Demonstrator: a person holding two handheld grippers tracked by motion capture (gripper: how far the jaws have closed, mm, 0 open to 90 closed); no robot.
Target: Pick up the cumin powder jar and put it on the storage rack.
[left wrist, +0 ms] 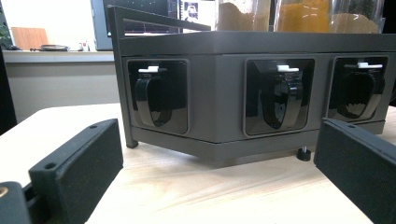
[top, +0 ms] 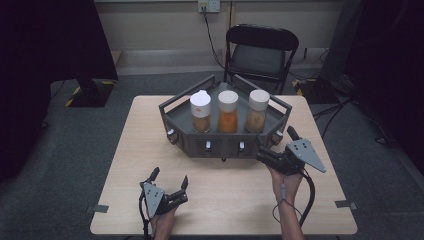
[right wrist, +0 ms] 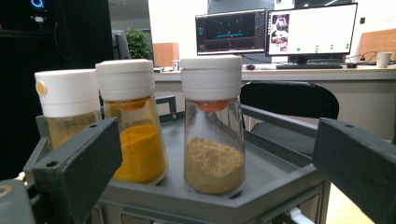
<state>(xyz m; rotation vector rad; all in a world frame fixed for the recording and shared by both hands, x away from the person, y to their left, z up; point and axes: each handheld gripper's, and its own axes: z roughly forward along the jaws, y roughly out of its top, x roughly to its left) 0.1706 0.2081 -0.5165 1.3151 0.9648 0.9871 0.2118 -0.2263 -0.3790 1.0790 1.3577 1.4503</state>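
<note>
While the left gripper [top: 169, 181] is idling wide open and empty at lower centre, the right gripper [top: 276, 145], jaws spread and empty, is facing the nearer upright brown-spice jar [right wrist: 213, 124] standing mid-frame on the grey tray [right wrist: 275, 175].

Light wooden table [top: 125, 165], grey tray [top: 220, 142] resting on it

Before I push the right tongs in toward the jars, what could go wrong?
1. The three white-capped glass spice jars stand tall and close together; grabbing the nearest could knock the orange-filled one.
2. The open right tongs sit at the dark grey tray's raised rail; a low approach could snag it and shove the tray.
</note>
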